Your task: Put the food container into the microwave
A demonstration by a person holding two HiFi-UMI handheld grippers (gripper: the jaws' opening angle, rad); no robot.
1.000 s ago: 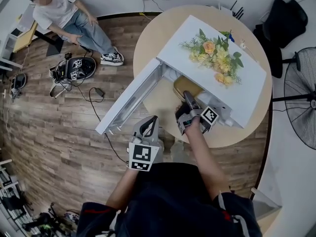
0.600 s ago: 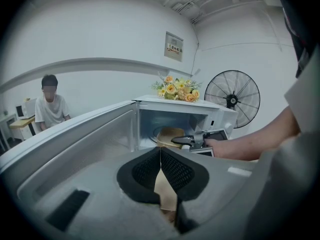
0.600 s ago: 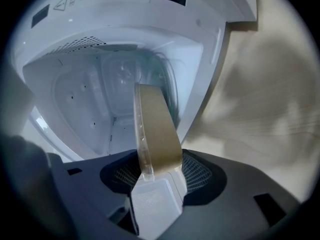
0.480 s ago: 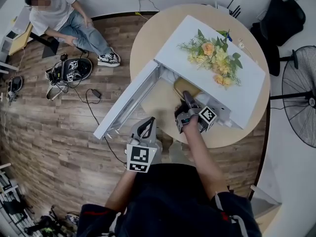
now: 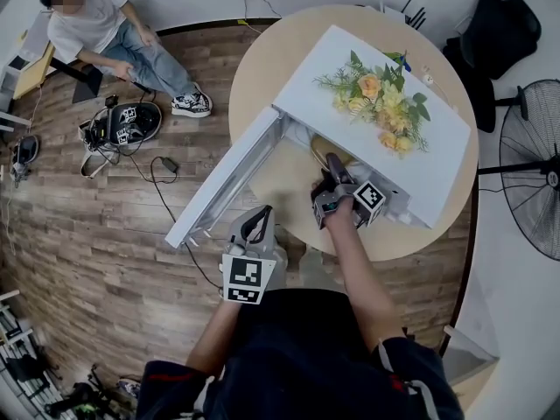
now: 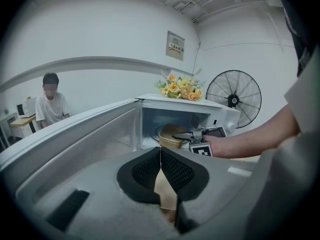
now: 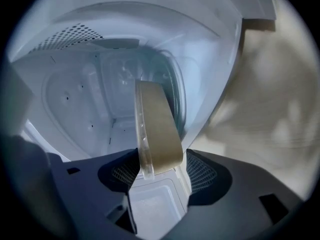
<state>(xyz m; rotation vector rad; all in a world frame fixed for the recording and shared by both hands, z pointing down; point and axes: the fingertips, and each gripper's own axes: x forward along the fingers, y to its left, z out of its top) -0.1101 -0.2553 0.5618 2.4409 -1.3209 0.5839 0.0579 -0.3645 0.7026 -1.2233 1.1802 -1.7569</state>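
Observation:
The tan food container (image 5: 320, 147) sits in the mouth of the white microwave (image 5: 437, 156), mostly hidden under its top. My right gripper (image 5: 332, 166) is shut on the container's rim and reaches into the cavity. The right gripper view shows the rim (image 7: 155, 134) edge-on between the pads, with the turntable (image 7: 120, 84) behind. My left gripper (image 5: 260, 220) hangs in front of the open door (image 5: 229, 180), shut and holding nothing. From the left gripper view (image 6: 160, 151) the container (image 6: 170, 136) and the right gripper (image 6: 192, 134) show inside the opening.
A bunch of flowers (image 5: 378, 99) lies on the microwave's top. The round table (image 5: 271, 55) carries the microwave. A person (image 5: 105, 24) sits at the back left. A fan (image 5: 532, 173) stands at the right, and cables and gear (image 5: 122, 125) lie on the floor.
My right gripper has pushed the container a little deeper into the microwave. The left gripper has drifted slightly down and stays shut.

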